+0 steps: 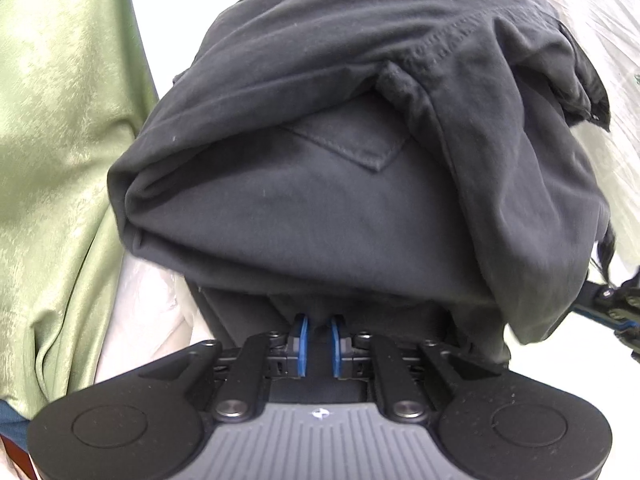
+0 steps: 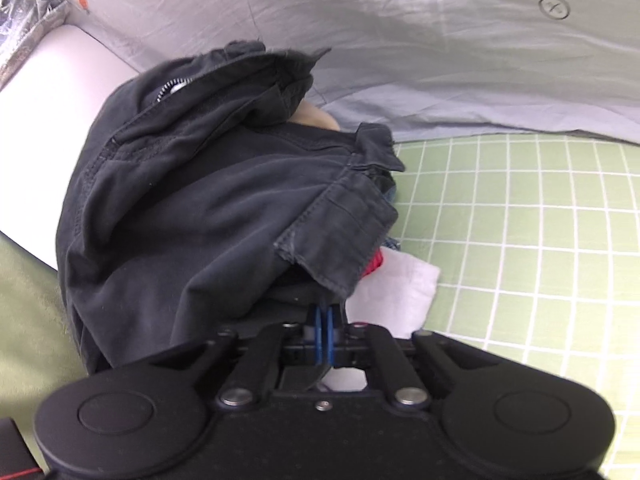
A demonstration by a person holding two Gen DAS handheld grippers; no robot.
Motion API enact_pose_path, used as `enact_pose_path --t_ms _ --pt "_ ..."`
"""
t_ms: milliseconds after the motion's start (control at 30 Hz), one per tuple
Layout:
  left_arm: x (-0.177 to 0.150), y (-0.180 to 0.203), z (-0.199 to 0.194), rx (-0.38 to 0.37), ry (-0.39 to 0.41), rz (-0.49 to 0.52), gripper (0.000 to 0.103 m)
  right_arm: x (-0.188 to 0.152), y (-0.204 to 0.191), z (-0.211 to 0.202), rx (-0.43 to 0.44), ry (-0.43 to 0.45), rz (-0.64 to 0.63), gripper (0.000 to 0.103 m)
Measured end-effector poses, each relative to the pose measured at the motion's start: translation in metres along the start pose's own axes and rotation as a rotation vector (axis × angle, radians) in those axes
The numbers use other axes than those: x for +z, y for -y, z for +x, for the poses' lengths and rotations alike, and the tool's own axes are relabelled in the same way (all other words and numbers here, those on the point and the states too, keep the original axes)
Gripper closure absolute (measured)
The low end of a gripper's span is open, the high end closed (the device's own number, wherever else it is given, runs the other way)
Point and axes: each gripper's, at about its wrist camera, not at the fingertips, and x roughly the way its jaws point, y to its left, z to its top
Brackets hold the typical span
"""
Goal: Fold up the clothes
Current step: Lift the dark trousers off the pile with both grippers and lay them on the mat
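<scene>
A dark grey pair of trousers [image 1: 340, 184] fills the left wrist view, bunched and draped over the fingers, with a back pocket showing. My left gripper [image 1: 319, 326] has its blue pads a little apart with dark cloth between them, tips hidden under the fabric. In the right wrist view the same trousers [image 2: 192, 200] hang over my right gripper [image 2: 325, 314], waistband, belt loop and zipper in sight. Its blue pads are pressed together on the trouser cloth.
A green satin curtain [image 1: 60, 160] hangs at the left. A grey sheet [image 2: 400, 40] covers the back, and a green checked cover [image 2: 520, 240] lies to the right. A white cloth [image 2: 396, 292] with something red lies under the trousers. The other gripper [image 1: 616, 304] shows at the right edge.
</scene>
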Motion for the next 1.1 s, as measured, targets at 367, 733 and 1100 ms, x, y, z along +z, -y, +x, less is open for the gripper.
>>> enact_pose_path --t_ms 367,733,1100 --pt "-0.023 -0.033 -0.015 -0.022 -0.034 -0.064 0.090 -0.028 0.031 -0.051 -0.077 0.059 -0.055 0.102" --pt "0.005 -0.079 -0.029 -0.040 0.045 -0.174 0.051 -0.081 0.077 -0.032 -0.325 -0.105 -0.124 0.101" --pt "-0.008 -0.043 -0.026 -0.110 0.023 -0.155 0.049 -0.033 0.096 -0.069 -0.186 0.138 0.286 0.033"
